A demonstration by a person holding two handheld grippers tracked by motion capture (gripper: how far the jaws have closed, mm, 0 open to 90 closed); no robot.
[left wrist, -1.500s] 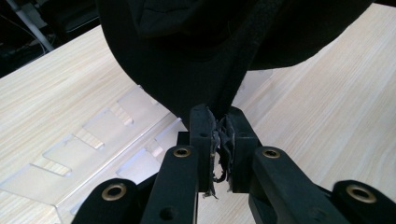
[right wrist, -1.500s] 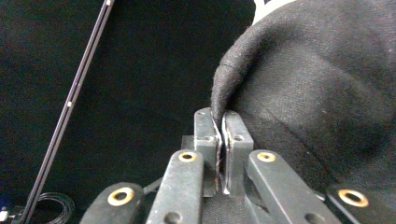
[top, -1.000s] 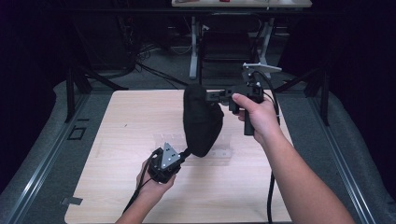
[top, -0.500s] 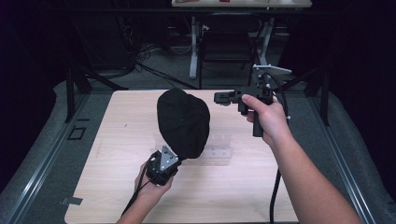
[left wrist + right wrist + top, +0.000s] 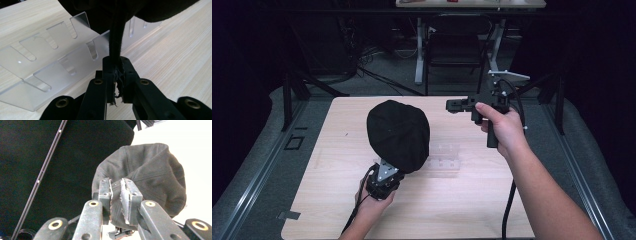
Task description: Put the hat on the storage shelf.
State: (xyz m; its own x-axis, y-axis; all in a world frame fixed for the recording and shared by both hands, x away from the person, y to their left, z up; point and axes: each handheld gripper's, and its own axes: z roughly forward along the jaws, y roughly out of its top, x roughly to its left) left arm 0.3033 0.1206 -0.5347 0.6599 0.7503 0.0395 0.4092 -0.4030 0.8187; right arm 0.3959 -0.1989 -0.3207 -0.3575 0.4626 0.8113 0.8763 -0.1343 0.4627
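black cap [image 5: 398, 134] in left gripper [image 5: 117, 75]

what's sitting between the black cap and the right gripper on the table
Bare wood: in the high view, tabletop alone separates the black cap from the right gripper. The clear slotted rack lies nearer the person, off that stretch.

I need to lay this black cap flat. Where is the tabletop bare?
Bare wood lies left of the black cap toward the table edge, and along the near right beside the right forearm. The middle is crowded: the clear slotted rack sits beside the left gripper.
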